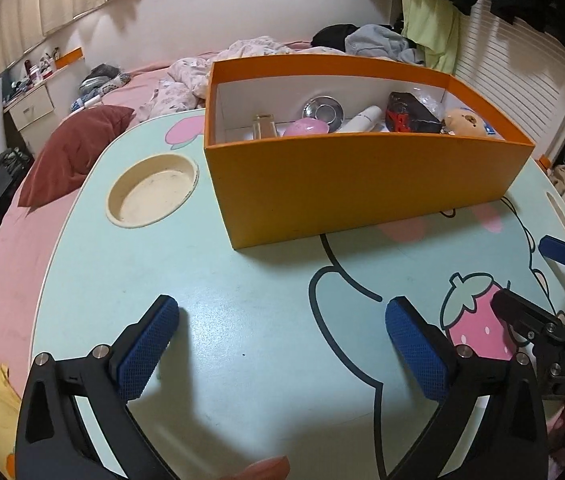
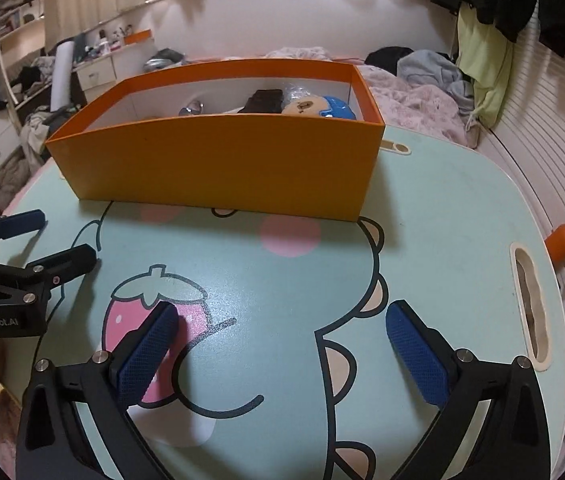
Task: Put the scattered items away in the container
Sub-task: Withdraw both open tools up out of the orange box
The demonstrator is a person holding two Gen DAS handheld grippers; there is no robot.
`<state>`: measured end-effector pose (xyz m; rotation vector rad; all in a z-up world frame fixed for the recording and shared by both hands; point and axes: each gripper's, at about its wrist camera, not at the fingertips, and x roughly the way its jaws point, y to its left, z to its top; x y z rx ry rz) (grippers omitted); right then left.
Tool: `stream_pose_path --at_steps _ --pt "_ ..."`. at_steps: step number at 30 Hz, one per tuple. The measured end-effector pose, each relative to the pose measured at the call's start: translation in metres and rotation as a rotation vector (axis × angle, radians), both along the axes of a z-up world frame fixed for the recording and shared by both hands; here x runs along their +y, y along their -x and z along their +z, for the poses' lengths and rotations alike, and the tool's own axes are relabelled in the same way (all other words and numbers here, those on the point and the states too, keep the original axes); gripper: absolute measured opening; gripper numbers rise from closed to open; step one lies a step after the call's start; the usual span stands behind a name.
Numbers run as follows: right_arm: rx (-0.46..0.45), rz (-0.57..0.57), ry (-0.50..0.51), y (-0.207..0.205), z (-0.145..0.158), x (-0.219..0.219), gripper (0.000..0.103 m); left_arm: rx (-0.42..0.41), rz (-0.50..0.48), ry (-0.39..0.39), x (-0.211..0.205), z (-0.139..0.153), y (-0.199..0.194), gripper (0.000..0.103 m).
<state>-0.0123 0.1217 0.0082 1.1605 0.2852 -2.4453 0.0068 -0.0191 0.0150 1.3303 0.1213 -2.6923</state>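
An orange box (image 1: 362, 188) (image 2: 222, 160) stands at the far side of a mint cartoon-print table (image 1: 242, 280). Inside it lie a pink egg-shaped item (image 1: 306, 127), a small glass bottle (image 1: 265, 126), a round metal dish (image 1: 322, 109), a white tube (image 1: 362, 120), a dark red-and-black packet (image 1: 408, 114) and a bear plush (image 1: 464, 120) (image 2: 310, 106). My left gripper (image 1: 282, 308) (image 2: 64, 234) is open over bare tabletop, nothing between its blue pads. Just to its right, my right gripper (image 2: 282, 312) (image 1: 522, 272) is open too, over the printed strawberry, holding nothing.
A round cup recess (image 1: 152, 190) is sunk in the table's left part and a handle slot (image 2: 530, 312) near its right edge. The table sits on a pink bed with a red pillow (image 1: 70, 152) and heaped clothes. An orange bottle (image 2: 562, 238) stands beyond the right edge.
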Motion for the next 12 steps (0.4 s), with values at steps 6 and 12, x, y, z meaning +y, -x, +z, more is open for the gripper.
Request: stream_pose_path --at_steps 6,12 --pt "0.000 0.000 -0.001 -0.0011 0.0001 0.0009 0.103 0.001 -0.001 0.000 0.0007 -0.0013 0.0001 0.103" --pt "0.001 0.001 -0.002 -0.0022 0.0003 0.0006 0.103 0.007 -0.016 0.001 0.0013 -0.0059 -0.0005 0.103"
